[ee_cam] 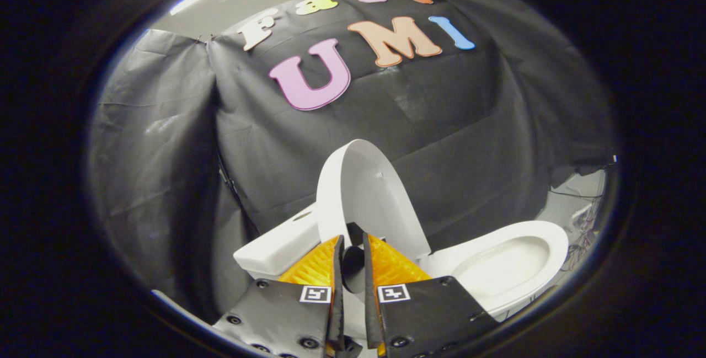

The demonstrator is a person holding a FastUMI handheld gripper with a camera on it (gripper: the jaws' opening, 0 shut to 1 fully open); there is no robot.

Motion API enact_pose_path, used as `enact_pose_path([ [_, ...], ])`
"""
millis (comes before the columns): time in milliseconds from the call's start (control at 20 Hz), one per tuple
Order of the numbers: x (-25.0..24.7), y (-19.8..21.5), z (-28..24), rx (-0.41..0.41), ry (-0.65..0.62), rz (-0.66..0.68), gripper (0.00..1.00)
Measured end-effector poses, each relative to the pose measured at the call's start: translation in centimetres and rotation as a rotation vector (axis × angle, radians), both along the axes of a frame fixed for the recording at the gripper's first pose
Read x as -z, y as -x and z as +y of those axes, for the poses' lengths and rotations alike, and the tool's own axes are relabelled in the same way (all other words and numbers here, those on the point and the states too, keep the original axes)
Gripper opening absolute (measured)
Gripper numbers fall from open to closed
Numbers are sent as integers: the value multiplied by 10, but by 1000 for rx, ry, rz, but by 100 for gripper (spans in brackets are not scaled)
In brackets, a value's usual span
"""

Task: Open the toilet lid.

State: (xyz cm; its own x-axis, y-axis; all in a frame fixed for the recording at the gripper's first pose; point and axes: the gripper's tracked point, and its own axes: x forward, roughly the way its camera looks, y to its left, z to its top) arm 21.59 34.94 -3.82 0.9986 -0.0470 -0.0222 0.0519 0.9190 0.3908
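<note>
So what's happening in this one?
A person's handheld tool is working on a white toilet in a booth hung with black cloth. The toilet lid is already raised, standing roughly upright above the tank, and the bowl lies open beyond the fingers to one side. The fingers sit close together around the lid's lower edge; whether both actually press on it is unclear. The opening looks essentially done.

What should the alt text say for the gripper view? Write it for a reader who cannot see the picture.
A white toilet lid stands raised nearly upright, just beyond the gripper, whose two fingers sit close together with a narrow gap and hold nothing. Beside the lid, the open toilet bowl shows, with the white tank on the other side, all before a black cloth wall.
</note>
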Motion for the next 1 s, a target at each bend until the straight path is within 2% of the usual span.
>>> enact_pose_path([
  [400, 5, -17, 39, -96, 22, 15, 17],
  [750, 6, -24, 52, -137, 86, 43, 17],
  [1000, 5, -22, 48, -125, 71, 41, 17],
])
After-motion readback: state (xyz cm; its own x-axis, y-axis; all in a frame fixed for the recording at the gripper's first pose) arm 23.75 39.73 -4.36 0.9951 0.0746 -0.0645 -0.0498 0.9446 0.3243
